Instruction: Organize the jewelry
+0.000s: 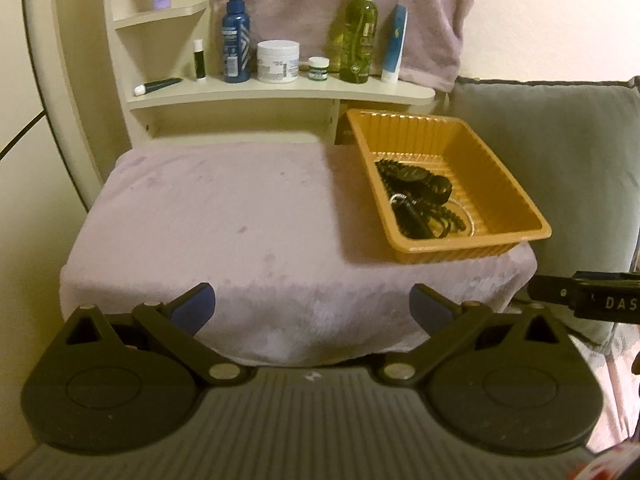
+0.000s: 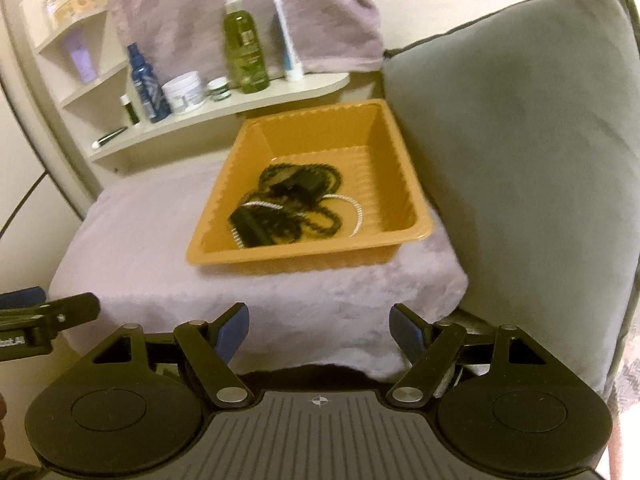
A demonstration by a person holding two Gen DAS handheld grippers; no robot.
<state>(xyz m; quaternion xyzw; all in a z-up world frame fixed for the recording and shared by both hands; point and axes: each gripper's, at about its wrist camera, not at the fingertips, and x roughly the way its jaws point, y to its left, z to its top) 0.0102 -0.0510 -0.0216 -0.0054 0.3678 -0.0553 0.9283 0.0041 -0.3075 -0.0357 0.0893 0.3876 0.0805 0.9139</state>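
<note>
An orange plastic tray (image 1: 498,184) (image 2: 404,184) sits on the right side of a lilac plush-covered stand (image 1: 224,216) (image 2: 132,248). Inside lies a tangle of jewelry (image 1: 420,196) (image 2: 292,204): dark beaded strands, a black watch and a pale silvery bangle. My left gripper (image 1: 313,306) hangs open over the stand's near edge, left of the tray, with nothing between its blue pads. My right gripper (image 2: 319,330) is open too, empty, in front of the tray's near rim. Part of each gripper shows at the edge of the other's view.
A cream shelf (image 1: 280,88) (image 2: 224,108) behind the stand carries bottles, jars and tubes. A lilac towel (image 1: 332,8) hangs on the wall above. A grey-green cushion (image 1: 552,160) (image 2: 520,160) stands against the stand's right side, close to the tray.
</note>
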